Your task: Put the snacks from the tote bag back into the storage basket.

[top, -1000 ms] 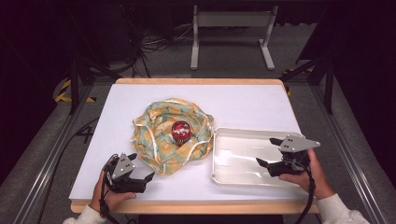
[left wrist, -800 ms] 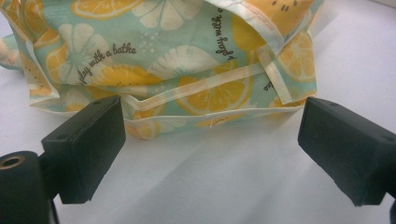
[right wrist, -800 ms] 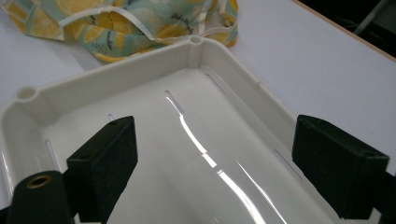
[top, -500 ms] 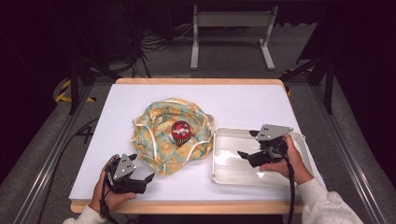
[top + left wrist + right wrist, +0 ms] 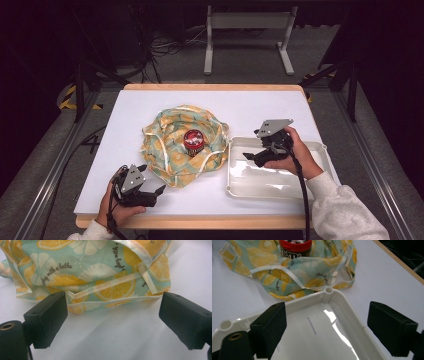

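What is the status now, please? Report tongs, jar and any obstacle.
Left tongs open at cloth edge. Right tongs open, empty, over white tray. Red-lidded jar upright on cloth. Nothing in the way.

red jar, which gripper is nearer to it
Right. The right gripper hangs over the tray beside the jar; the left gripper sits farther off at the cloth's near edge.

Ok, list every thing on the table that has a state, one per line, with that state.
fabric bag: spread open, crumpled on the table, nothing gripping it.
jar: upright on the bag, red lid on.
tray: empty, right way up, beside the bag.
left gripper: jaws open, empty, just short of the bag's near edge.
right gripper: jaws open, empty, over the tray, pointed at the jar; they have just been closing a little.
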`<state>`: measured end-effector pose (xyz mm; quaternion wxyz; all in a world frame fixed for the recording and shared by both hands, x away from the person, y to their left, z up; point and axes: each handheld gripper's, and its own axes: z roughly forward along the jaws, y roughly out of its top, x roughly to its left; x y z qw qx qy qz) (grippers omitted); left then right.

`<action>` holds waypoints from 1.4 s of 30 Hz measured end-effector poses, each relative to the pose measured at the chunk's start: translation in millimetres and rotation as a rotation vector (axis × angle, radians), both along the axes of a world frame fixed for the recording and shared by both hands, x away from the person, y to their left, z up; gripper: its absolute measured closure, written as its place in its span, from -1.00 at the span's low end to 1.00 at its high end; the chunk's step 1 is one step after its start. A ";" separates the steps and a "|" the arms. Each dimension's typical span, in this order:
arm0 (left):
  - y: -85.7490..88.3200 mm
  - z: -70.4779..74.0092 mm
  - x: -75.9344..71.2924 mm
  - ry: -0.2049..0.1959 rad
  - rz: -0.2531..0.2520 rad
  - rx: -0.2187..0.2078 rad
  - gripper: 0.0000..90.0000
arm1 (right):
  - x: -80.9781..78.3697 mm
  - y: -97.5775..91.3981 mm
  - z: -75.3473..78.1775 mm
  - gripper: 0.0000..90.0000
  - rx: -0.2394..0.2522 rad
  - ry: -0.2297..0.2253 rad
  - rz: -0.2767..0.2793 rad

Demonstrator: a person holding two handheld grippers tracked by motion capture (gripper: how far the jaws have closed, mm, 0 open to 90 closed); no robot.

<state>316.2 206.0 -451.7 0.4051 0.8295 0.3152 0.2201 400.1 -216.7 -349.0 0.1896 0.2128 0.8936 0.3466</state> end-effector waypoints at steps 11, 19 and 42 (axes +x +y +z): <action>0.4 -0.1 0.0 0.000 0.001 -0.002 -0.80 | 8.6 14.2 5.1 -0.63 -0.015 0.000 0.014; 0.5 0.0 0.0 -0.001 0.000 -0.003 -0.80 | 12.5 22.9 10.5 -0.63 -0.033 -0.004 0.025; 0.8 0.0 -0.3 0.004 -0.006 -0.002 -0.80 | 19.3 65.1 20.1 -0.63 -0.095 -0.002 0.087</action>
